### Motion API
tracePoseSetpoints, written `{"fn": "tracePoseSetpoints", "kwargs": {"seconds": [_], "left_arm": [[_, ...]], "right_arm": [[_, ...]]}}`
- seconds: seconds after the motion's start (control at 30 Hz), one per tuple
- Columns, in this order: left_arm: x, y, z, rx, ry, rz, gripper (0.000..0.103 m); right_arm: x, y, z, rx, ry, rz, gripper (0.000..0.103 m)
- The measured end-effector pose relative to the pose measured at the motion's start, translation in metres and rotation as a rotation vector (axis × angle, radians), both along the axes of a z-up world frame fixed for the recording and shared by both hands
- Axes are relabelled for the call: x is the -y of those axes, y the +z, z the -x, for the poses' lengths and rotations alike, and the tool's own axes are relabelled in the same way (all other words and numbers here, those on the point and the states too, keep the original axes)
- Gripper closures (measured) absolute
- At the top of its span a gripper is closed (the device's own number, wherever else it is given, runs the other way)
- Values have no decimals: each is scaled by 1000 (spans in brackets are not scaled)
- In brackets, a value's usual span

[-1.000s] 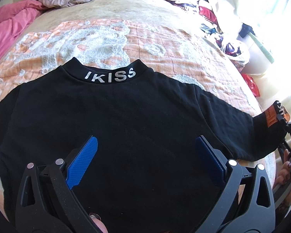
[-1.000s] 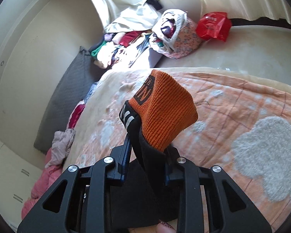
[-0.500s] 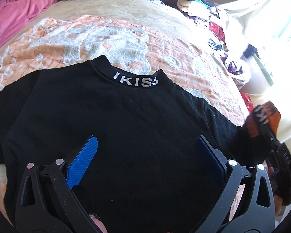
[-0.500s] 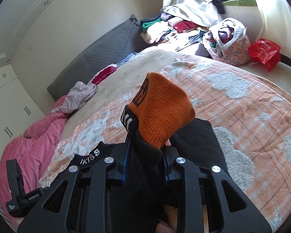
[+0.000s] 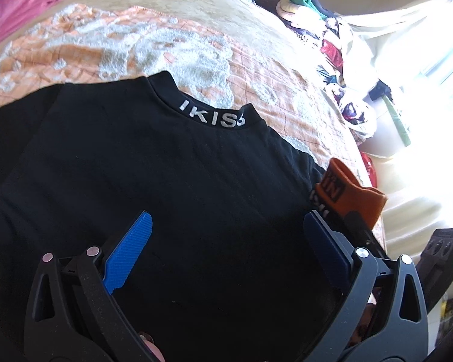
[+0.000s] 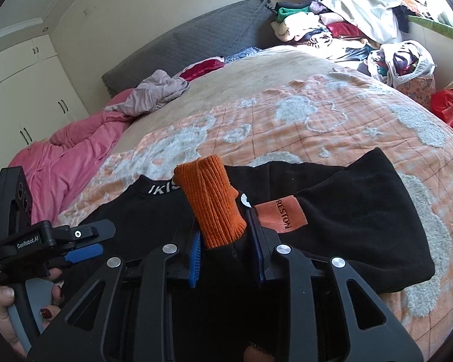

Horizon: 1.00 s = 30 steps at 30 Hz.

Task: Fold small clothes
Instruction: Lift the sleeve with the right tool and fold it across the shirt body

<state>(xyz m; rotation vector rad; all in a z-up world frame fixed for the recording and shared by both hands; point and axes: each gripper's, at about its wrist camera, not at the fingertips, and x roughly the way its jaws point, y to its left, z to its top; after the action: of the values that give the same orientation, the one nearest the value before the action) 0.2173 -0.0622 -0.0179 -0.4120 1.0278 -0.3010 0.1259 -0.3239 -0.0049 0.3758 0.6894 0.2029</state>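
Observation:
A small black top (image 5: 181, 199) with "IKISS" on its collar lies flat on the orange and white bedspread (image 5: 136, 45). My left gripper (image 5: 226, 241) is open, its blue pads spread just above the top's lower body. My right gripper (image 6: 225, 250) is shut on the orange cuff (image 6: 214, 202) of the top's right sleeve, held over the body beside the collar. The sleeve (image 6: 362, 217) is folded inward across the top, showing an orange label. The cuff also shows in the left wrist view (image 5: 350, 194), next to my left gripper's right finger.
A pink duvet (image 6: 69, 157) and a loose grey garment (image 6: 157, 93) lie at the bed's far left. A pile of clothes (image 6: 332, 30), a filled bag (image 6: 404, 63) and a red bag (image 6: 450, 105) sit at the far right. A grey headboard (image 6: 196, 42) stands behind.
My right gripper has carried the orange cuff from the bed's right side inward over the top's body, folding the sleeve across. My left gripper stayed open over the top.

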Motion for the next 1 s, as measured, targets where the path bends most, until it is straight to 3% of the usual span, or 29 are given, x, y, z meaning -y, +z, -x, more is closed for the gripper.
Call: {"fn": "tracePoseSetpoints", "kwargs": {"seconds": [0.07, 0.13, 0.2, 0.23, 0.3, 0.4, 0.6, 0.83, 0.87, 0.9, 1.0], "left_arm": [[1, -3, 0, -3, -1, 10, 8], [4, -6, 0, -9, -11, 31, 8], [8, -7, 0, -16, -26, 53, 10], [12, -9, -1, -23, -35, 65, 10], [18, -12, -2, -35, -50, 80, 19], [31, -18, -5, -61, -87, 99, 33], [59, -43, -7, -129, -146, 109, 50], [80, -47, -3, -121, -157, 97, 51], [84, -47, -4, -110, -151, 81, 59], [86, -47, -4, -103, -145, 68, 75], [90, -48, -5, -92, -153, 58, 91]], "right_arm": [[-2, -2, -1, -15, 21, -14, 75], [-4, -2, -2, -25, 44, -19, 66], [0, 0, -2, -28, 59, -49, 50], [3, 1, -1, -26, 64, -76, 48], [10, 3, 0, -23, 63, -113, 43], [23, 7, 3, -15, 19, -120, 42], [55, 8, 8, -33, -81, -155, 42], [81, 6, 13, -48, -153, -205, 40], [85, 6, 14, -47, -163, -212, 40], [88, 6, 14, -46, -171, -218, 40], [98, 8, 16, -48, -194, -227, 40]]}}
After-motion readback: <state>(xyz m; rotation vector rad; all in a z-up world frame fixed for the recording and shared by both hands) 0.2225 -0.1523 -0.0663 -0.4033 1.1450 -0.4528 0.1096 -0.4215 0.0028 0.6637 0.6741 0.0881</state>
